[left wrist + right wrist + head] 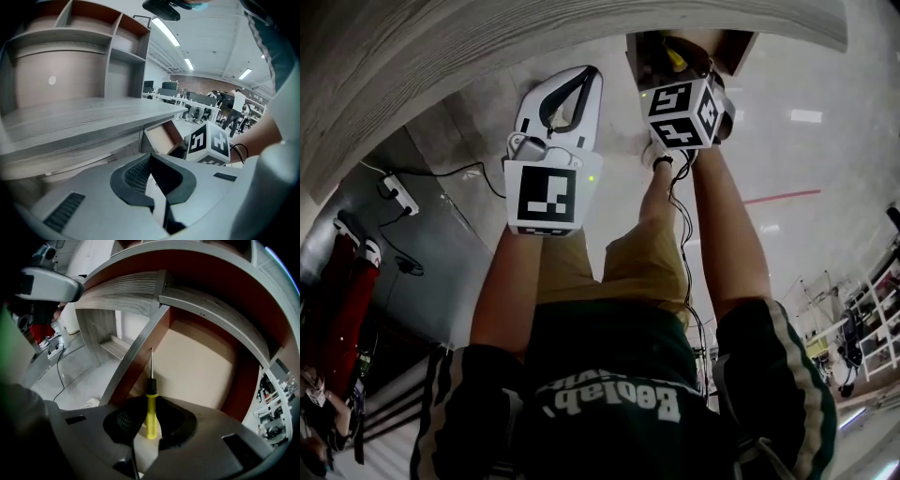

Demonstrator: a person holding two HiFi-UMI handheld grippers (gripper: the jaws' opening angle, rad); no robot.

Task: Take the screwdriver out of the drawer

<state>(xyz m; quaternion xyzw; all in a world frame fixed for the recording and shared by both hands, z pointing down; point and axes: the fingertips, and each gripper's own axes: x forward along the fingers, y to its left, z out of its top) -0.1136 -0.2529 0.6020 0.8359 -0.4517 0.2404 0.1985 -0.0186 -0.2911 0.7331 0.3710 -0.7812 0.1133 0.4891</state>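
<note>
The screwdriver (151,413) has a yellow handle, a black collar and a thin steel shaft that points into the open wooden drawer (197,366). My right gripper (150,420) reaches down into the drawer, and its dark pads lie against both sides of the yellow handle. In the head view the right gripper (677,66) is at the drawer (736,47), where a bit of the yellow screwdriver (675,58) shows. My left gripper (591,75) hangs in the air left of the drawer. The left gripper (151,158) is empty and its tips meet.
The grey desk top (441,56) runs above the drawer, with a shelf unit (126,51) on it. A power strip (398,194) and cables lie on the floor at left. The person's legs stand below the drawer. Desks and people fill the far room.
</note>
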